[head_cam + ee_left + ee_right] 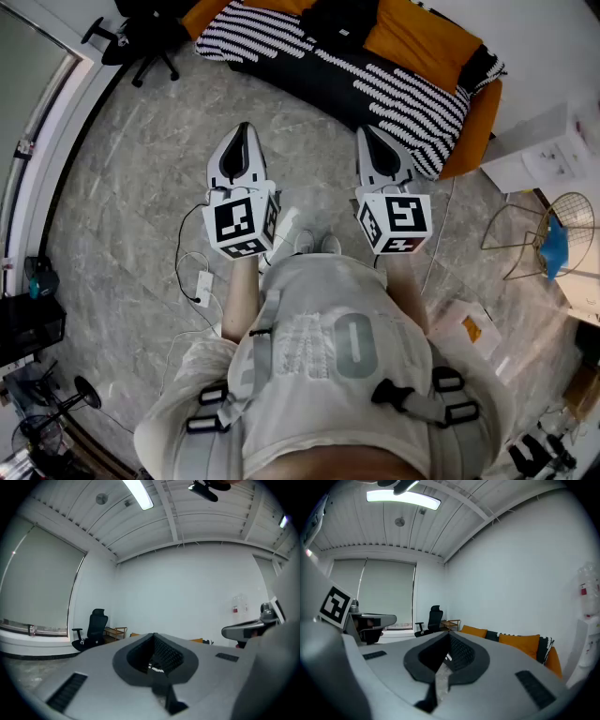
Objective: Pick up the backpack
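A black bag-like shape [342, 21], possibly the backpack, lies on the orange sofa [427, 42] at the far side of the room; its details are too small to tell. Both grippers are held level at chest height, well short of the sofa, side by side. My left gripper [242, 133] has its jaws shut with nothing between them, as its own view confirms [153, 635]. My right gripper [367, 135] is shut and empty too [449, 634]. In the right gripper view the sofa [520, 644] shows along the wall.
A striped black-and-white blanket [375, 84] covers the sofa's front. A black office chair [141, 42] stands at the far left. A white cabinet [544, 150] and a wire frame [553, 234] stand to the right. A power strip with cable [202, 281] lies on the grey floor.
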### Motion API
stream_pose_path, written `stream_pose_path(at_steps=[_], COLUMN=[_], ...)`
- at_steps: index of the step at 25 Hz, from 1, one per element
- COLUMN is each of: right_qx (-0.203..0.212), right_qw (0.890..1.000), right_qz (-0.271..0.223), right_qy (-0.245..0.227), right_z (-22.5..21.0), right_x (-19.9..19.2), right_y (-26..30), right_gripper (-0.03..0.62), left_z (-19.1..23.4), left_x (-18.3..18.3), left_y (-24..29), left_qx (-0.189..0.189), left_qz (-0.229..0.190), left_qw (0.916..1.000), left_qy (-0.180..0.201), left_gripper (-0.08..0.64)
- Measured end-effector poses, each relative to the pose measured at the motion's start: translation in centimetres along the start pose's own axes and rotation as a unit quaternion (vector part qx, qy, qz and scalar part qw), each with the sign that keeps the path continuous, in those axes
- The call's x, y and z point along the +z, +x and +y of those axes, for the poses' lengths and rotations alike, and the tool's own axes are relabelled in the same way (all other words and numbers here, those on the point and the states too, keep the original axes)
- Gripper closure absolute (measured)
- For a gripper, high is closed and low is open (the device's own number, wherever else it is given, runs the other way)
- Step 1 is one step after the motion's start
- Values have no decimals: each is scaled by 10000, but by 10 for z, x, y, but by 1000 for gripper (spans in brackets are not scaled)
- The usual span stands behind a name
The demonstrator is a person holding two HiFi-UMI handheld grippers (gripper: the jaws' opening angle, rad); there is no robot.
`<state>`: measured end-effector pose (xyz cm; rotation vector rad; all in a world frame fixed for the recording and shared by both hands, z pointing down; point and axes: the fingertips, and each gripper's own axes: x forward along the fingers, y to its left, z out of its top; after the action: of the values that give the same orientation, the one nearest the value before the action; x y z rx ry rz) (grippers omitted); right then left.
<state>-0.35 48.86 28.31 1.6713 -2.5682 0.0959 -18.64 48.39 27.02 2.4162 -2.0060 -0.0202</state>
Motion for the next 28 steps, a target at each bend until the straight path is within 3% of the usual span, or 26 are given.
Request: stream_pose_path(at_steps=[11,16,28], right_qx=[-34,-42,-177], right_qw=[9999,9994,9969], right_qz=[78,4,203], right_qy=[-69,344,739], right_z=[-1,-1,-4], right_x=[-2,0,-34], right_y=[9,22,68], right_gripper=[588,586,586], left_z=[1,8,56], left_x=[-3,-5,-29], left_y=[10,20,65], left_qx=[-102,-177,-119], left_qz=[55,77,216], left_qw=[9999,9998,9997], left_qy=[-64,-65,-86], left_gripper=[540,540,540])
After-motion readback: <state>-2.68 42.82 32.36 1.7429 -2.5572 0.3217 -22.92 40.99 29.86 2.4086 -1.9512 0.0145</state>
